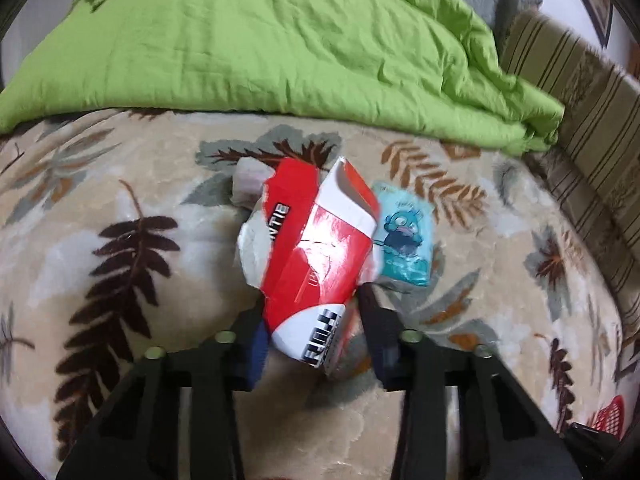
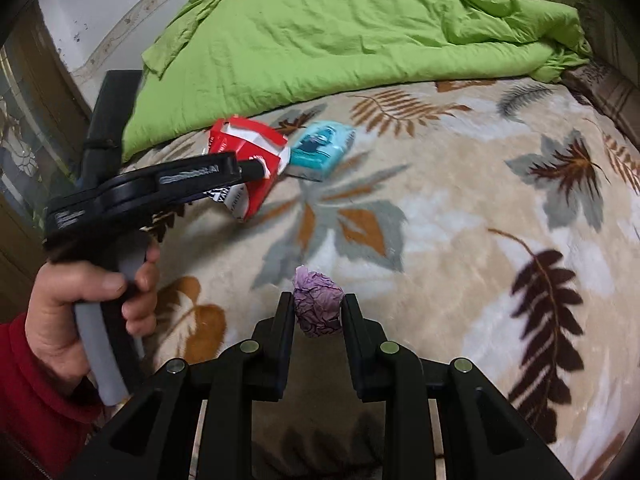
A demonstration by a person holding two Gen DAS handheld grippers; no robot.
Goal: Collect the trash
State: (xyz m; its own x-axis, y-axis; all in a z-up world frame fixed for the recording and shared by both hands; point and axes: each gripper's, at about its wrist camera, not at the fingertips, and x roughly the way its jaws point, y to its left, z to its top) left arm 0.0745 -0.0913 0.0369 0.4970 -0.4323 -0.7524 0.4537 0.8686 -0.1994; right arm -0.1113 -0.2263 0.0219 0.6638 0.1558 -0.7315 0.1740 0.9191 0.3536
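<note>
The left tongs [image 1: 312, 304] clamp a crushed red-and-white carton [image 1: 316, 248], torn open on top, just above the leaf-patterned blanket [image 1: 120, 360]. The right tongs [image 2: 318, 312] pinch a crumpled purple paper wad [image 2: 318, 306]. A teal wrapper [image 1: 406, 236] lies beside the carton.

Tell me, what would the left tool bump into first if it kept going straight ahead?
Nothing new at once: the left tool already grips the crushed red and white carton. Beyond it, probably the rumpled green duvet, though depth is unclear.

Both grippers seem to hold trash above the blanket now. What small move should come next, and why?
Probably carry both pieces away to a bin. The left gripper clamps the red carton, the right gripper the purple paper ball; the blue wrapper remains.
</note>
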